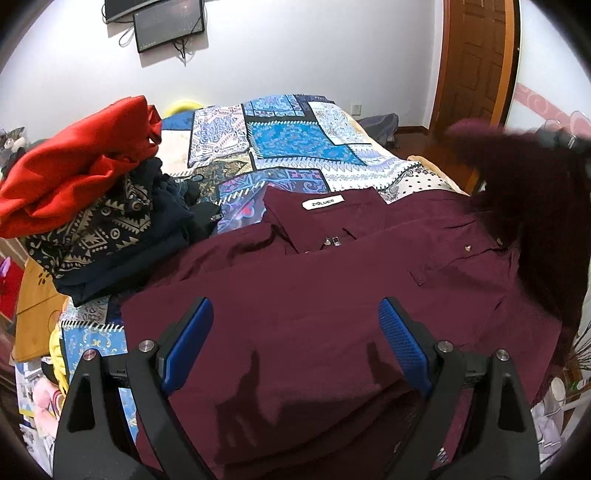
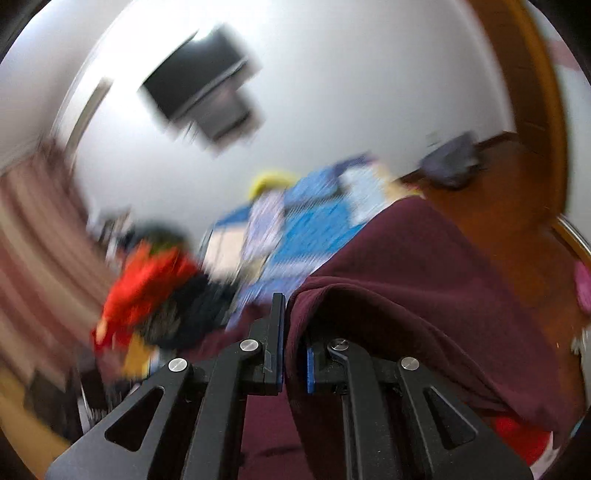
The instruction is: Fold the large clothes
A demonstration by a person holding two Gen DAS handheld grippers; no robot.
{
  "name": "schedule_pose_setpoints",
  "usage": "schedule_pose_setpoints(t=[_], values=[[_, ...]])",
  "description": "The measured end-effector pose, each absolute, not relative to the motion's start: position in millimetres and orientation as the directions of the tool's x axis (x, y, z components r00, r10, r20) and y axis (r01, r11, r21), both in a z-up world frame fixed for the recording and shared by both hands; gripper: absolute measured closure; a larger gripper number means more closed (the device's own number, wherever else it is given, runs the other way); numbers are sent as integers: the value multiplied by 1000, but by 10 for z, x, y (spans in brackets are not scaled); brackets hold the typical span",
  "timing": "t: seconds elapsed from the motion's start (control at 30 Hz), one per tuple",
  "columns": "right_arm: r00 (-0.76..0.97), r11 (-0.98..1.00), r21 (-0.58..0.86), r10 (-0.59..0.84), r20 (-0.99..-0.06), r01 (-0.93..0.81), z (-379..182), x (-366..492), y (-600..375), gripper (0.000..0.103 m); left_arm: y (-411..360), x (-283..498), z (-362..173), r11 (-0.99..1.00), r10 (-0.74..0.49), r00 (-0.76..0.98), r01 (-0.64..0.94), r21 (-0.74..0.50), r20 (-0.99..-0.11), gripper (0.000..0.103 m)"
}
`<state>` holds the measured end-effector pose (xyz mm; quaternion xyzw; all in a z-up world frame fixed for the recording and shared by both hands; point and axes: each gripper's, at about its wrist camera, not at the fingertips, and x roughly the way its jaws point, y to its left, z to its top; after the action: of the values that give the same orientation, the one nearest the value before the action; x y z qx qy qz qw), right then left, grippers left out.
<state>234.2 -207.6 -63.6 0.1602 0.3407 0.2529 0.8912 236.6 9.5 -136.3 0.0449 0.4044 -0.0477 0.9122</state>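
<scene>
A large maroon shirt [image 1: 314,280] lies spread on the patterned bed, collar and white label [image 1: 323,204] at the far side. My left gripper [image 1: 295,317] hovers just above the shirt's front, its blue pads wide apart with nothing between them. At the right of the left wrist view, a sleeve of the shirt [image 1: 535,192] is lifted and blurred in the air. In the blurred right wrist view my right gripper [image 2: 293,314] is shut on a fold of the maroon shirt [image 2: 406,295], which drapes over its right finger. The cloth hides the right pad's tip.
A pile of clothes, red [image 1: 81,162] over dark patterned ones [image 1: 103,236], sits on the bed's left side. The blue patchwork bedspread [image 1: 288,144] stretches to the far wall. A wooden door [image 1: 476,62] stands at the right, and screens [image 1: 166,22] hang on the wall.
</scene>
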Motion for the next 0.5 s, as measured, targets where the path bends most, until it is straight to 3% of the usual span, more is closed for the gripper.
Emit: schedule_pose_setpoints(t=[0.2,0.33,0.5], values=[[403,864,422,501,-766,-273,-1577,2480,-1558,91,189,2296,-1386,992,-65,665,125,26,-744,12],[382,859,460,512,-769,-226,-1575,2487,-1797,86,247,2268,-1386,992,-68,665,121,18,-744,12],[530,883,430,460,-713,-187,-1213,2210,-2151,37,246,2276,-1367,994,-75,670,113,3,-739,12]])
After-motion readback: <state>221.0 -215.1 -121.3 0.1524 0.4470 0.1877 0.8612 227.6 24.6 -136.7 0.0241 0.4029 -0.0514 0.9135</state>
